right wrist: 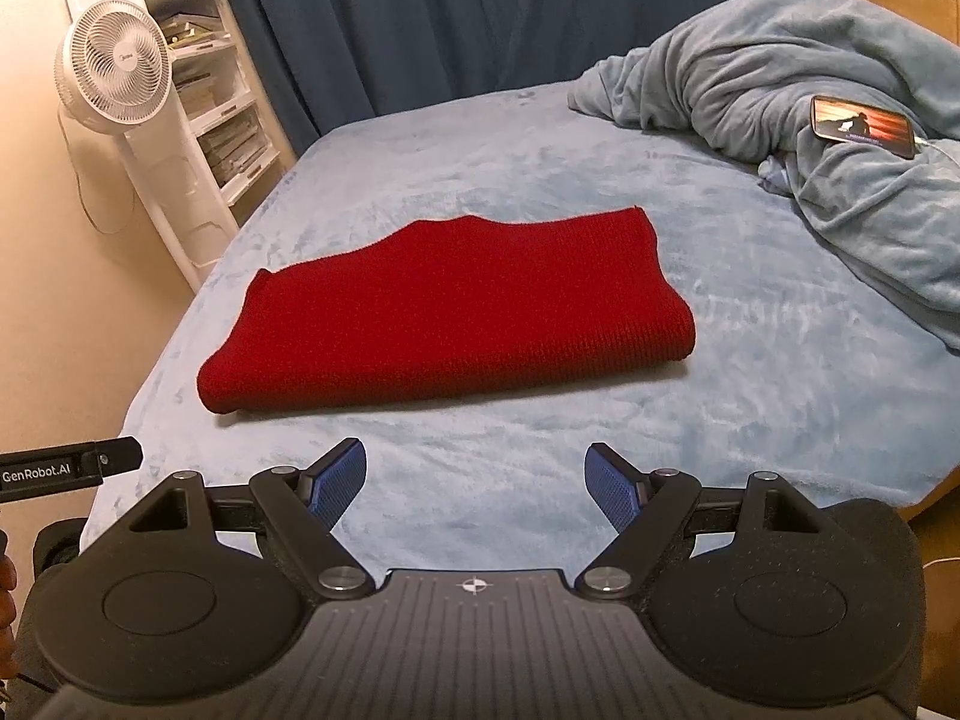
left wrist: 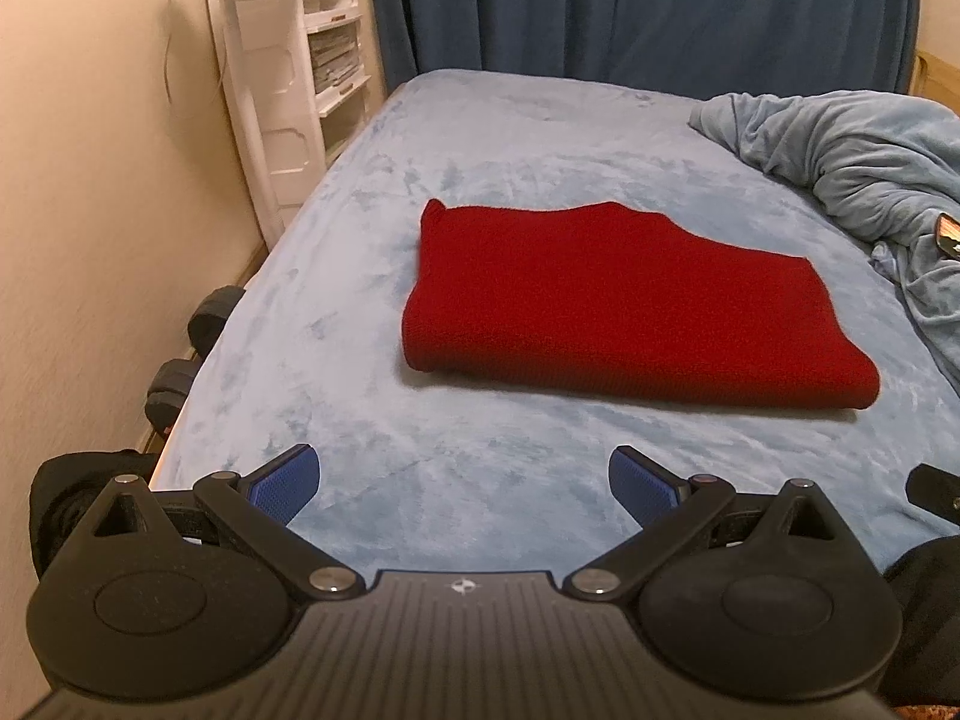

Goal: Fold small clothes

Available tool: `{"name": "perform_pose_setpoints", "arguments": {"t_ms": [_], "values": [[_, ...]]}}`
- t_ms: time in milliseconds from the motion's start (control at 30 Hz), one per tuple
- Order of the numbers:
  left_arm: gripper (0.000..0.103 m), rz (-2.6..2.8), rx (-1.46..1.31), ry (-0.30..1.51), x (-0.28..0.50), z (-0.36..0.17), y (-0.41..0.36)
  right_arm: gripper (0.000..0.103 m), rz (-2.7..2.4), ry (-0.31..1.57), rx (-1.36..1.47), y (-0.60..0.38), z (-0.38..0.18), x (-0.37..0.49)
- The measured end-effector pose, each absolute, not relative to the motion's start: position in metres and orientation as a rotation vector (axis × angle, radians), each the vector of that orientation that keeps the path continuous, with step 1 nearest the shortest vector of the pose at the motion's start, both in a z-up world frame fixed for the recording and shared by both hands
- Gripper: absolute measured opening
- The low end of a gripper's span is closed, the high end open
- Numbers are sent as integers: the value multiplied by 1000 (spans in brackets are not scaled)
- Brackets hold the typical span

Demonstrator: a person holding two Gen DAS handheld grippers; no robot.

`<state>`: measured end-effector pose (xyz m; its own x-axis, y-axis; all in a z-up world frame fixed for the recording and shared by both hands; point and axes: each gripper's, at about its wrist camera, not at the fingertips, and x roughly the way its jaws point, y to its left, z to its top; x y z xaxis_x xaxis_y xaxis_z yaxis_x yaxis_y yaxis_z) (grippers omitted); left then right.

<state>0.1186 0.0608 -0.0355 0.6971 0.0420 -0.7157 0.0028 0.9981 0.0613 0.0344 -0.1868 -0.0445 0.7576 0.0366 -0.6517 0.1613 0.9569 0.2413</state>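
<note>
A red knitted garment [left wrist: 618, 306] lies folded into a flat rectangle in the middle of the light blue bed [left wrist: 480, 138]. It shows in the right wrist view too, the red garment [right wrist: 456, 312] lying ahead and slightly left. My left gripper [left wrist: 463, 483] hovers over the near part of the bed, short of the garment, open with nothing between its blue pads. My right gripper [right wrist: 475, 483] is likewise open and empty, a short way in front of the garment's near folded edge. Part of the left gripper's body [right wrist: 66, 468] pokes in at the left edge of the right wrist view.
A crumpled light blue blanket [right wrist: 810, 120] is heaped on the right of the bed, with a lit phone [right wrist: 864, 125] on it. A white standing fan [right wrist: 120, 72] and shelves [right wrist: 228, 108] stand by the left wall. Dark blue curtains [left wrist: 630, 6] hang behind. Dumbbells [left wrist: 180, 372] lie beside the bed.
</note>
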Motion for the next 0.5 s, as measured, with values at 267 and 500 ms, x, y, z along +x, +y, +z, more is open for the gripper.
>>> {"name": "perform_pose_setpoints", "arguments": {"t_ms": [267,500], "values": [[103,50,65,821,144,-42,61,81,-91,726,308,-199,-53,55],[103,67,48,851,177,-49,60,81,-167,739,360,-224,-64,83]]}}
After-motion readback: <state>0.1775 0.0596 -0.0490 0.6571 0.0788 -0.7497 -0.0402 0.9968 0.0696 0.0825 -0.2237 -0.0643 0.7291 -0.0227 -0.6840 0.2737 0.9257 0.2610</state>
